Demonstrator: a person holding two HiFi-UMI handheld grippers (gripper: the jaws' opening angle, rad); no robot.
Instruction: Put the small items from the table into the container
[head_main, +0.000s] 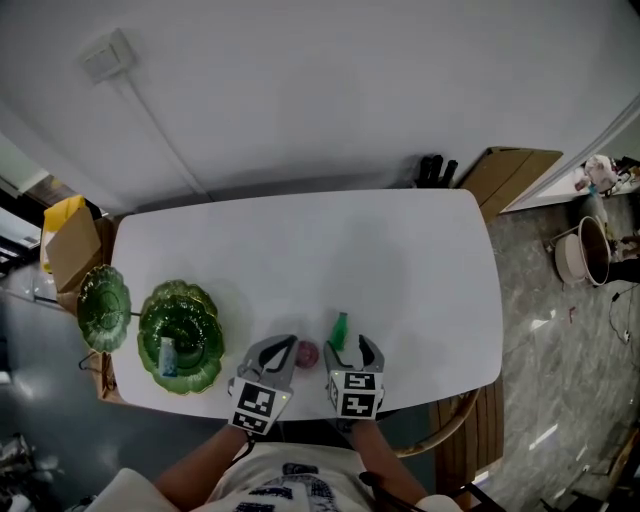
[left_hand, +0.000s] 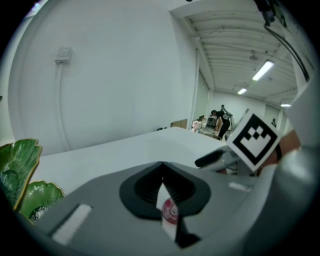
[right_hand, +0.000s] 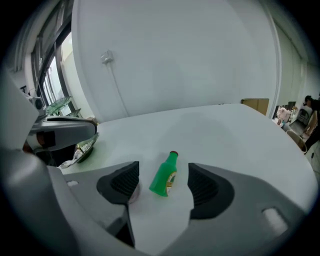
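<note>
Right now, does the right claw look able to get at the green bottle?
Probably yes. The right claw is open, and the green bottle lies on the white table between its jaws, untouched, with nothing across the way.

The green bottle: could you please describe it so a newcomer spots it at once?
Look at the white table, along its near edge. There the green bottle lies between the open jaws of the right tongs; its neighbour is a round pink item.
</note>
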